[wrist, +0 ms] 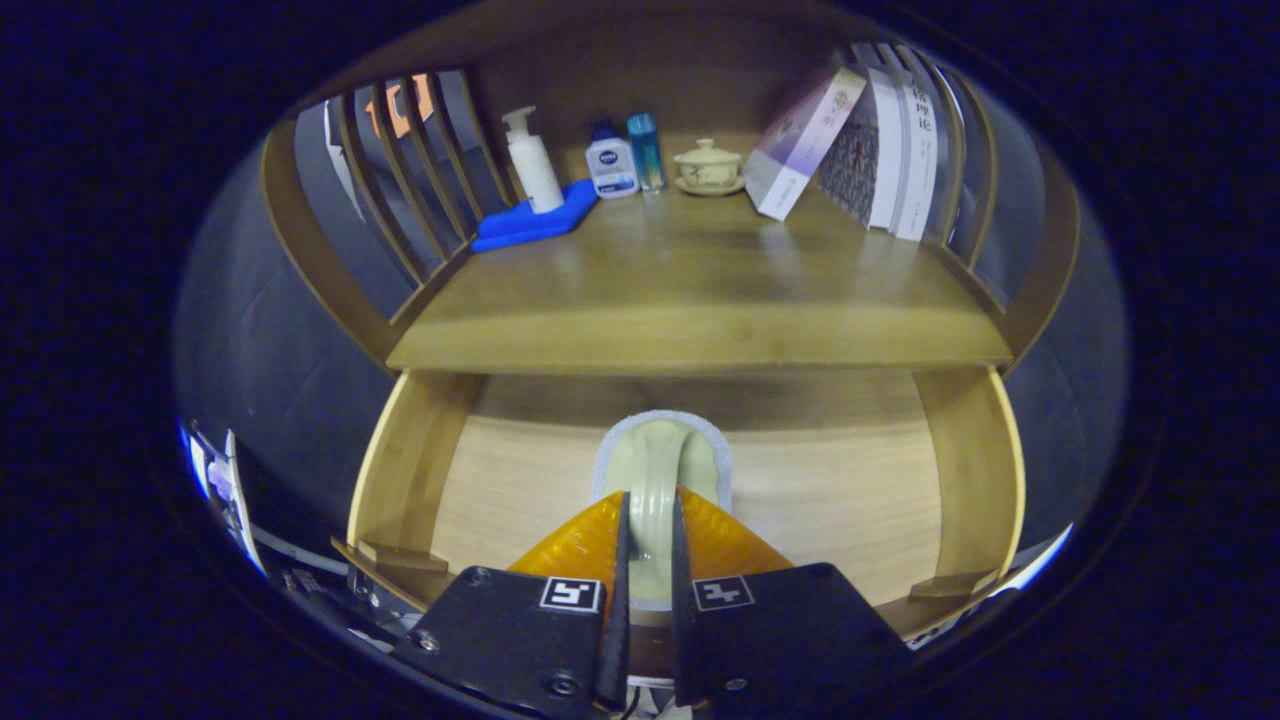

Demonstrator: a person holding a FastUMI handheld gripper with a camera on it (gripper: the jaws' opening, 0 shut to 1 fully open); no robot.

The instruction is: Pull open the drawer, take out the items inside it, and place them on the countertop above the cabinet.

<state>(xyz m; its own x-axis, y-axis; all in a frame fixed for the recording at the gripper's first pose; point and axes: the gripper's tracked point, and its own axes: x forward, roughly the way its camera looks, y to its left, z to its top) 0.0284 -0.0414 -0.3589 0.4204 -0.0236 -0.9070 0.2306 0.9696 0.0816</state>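
Note:
The wooden drawer [960,470] stands pulled open below the countertop [700,290]. Inside it lies a pale green pad with a raised handle and a white fuzzy edge, a scrubber-like item [660,460]. My gripper [650,525] reaches down into the drawer and is shut on the green handle, both fingers pressing its sides. The item rests at the drawer's middle, its near end hidden behind my fingers.
On the countertop stand a white pump bottle [531,160] on a blue tray [535,222], a small white bottle [611,165], a teal bottle [646,150], a lidded cup on a saucer [708,166] and leaning books [850,145]. Slatted wooden sides flank the counter.

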